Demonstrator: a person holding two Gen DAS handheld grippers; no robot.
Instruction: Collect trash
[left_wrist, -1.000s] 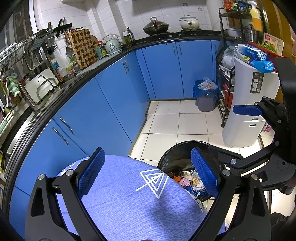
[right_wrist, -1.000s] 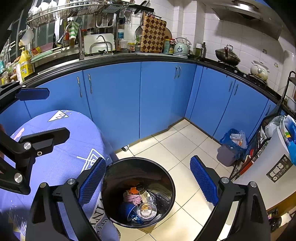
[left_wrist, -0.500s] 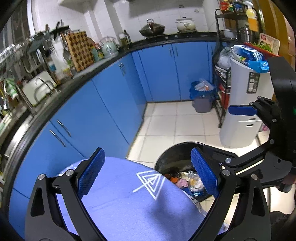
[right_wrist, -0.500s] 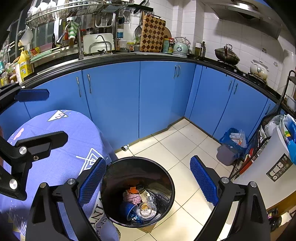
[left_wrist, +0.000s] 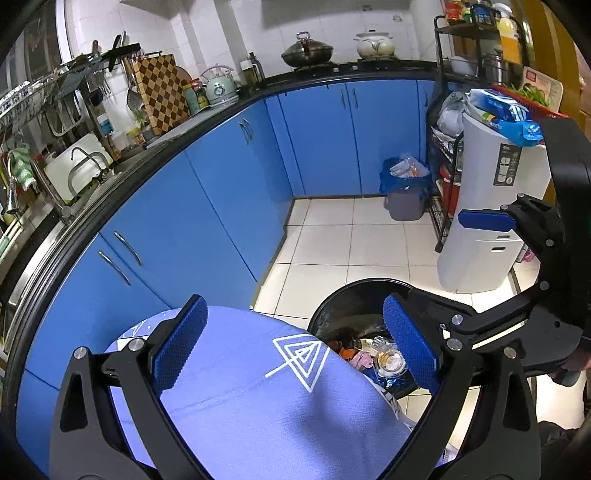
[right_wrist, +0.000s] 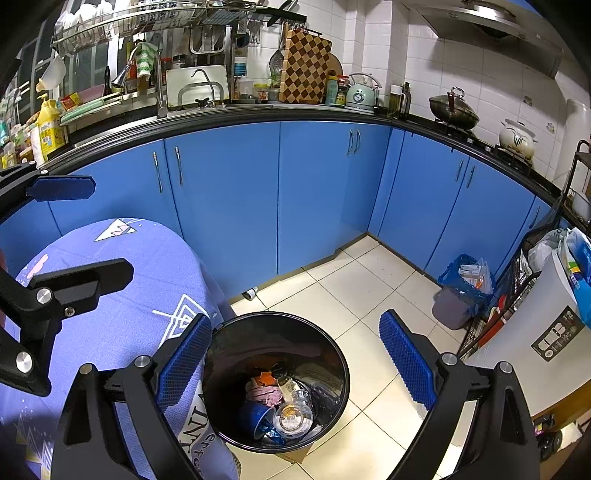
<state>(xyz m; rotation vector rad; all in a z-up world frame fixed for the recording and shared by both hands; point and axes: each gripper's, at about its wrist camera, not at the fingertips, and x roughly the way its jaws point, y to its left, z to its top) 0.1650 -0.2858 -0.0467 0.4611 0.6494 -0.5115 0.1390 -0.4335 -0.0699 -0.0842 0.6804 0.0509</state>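
Observation:
A round black trash bin (right_wrist: 280, 321) stands on the tiled floor beside the table; it holds several pieces of trash (right_wrist: 284, 402), among them a clear lid, a blue cup and pink and orange scraps. It also shows in the left wrist view (left_wrist: 354, 295). My right gripper (right_wrist: 295, 362) hangs open and empty above the bin. My left gripper (left_wrist: 295, 343) is open and empty above the table with the purple-blue cloth (left_wrist: 240, 398). The right gripper's fingers (left_wrist: 484, 221) show at the right of the left wrist view.
Blue kitchen cabinets (right_wrist: 221, 192) curve around the room under a black counter with a sink (right_wrist: 195, 92). A small grey bin with a blue bag (right_wrist: 461, 291) and a wire shelf stand at the right. A white appliance (left_wrist: 491, 206) stands near the black bin.
The left gripper's view has drifted slightly, bringing the bin a little more into sight. The right gripper has stayed over the bin. Both grippers remain open.

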